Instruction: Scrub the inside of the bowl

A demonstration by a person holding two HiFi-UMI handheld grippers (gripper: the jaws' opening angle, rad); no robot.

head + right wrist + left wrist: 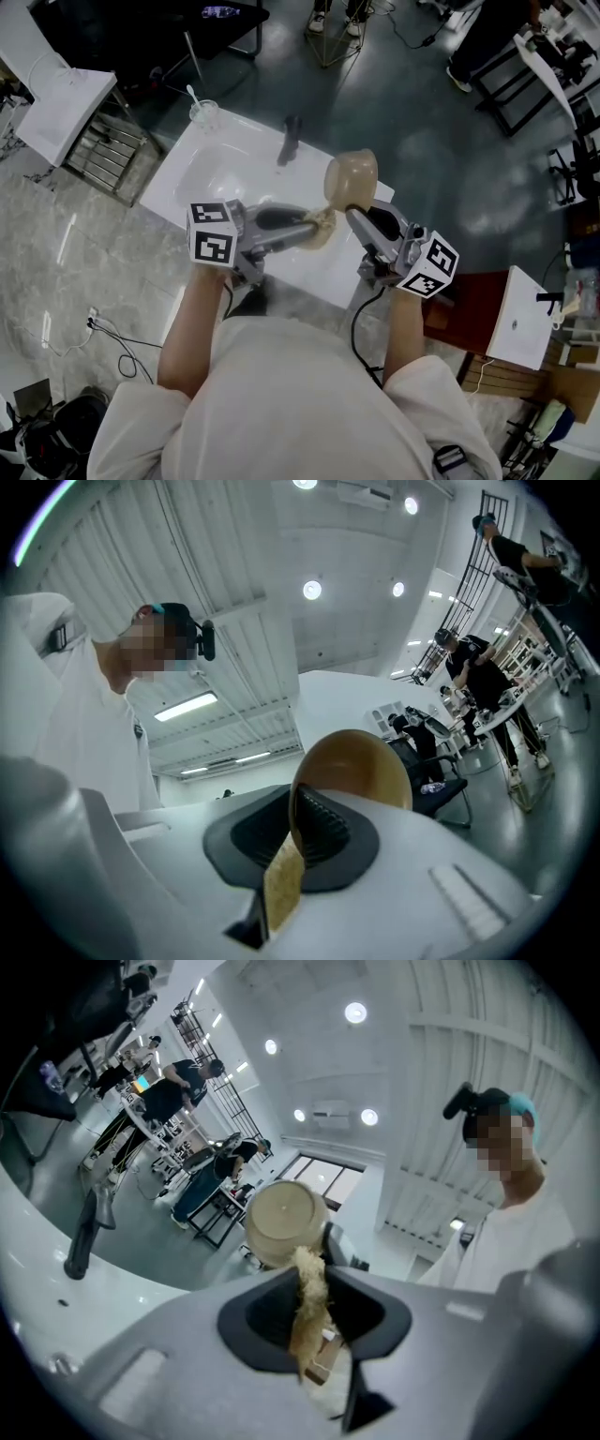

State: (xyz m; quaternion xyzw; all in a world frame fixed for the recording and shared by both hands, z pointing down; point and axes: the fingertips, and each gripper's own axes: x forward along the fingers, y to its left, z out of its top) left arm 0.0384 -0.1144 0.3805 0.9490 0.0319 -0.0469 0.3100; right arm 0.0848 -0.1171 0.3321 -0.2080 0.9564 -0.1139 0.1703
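Observation:
A tan bowl (352,178) is held up above the white table (216,173), tipped on its side. My right gripper (356,216) is shut on its rim; in the right gripper view the bowl's (361,766) edge runs down between the jaws of that gripper (295,829). My left gripper (307,228) is shut on a pale fibrous scrubber (322,225), whose tip is right at the bowl's lower edge. In the left gripper view the scrubber (309,1302) stands between the jaws of the gripper (309,1288), reaching up to the bowl's (281,1222) round underside.
On the table's far side stand a clear glass with a white spoon (204,114) and a dark upright object (291,139). A wire rack (103,150) is left of the table, and a white box (520,319) sits at the right. Other people work at benches further off.

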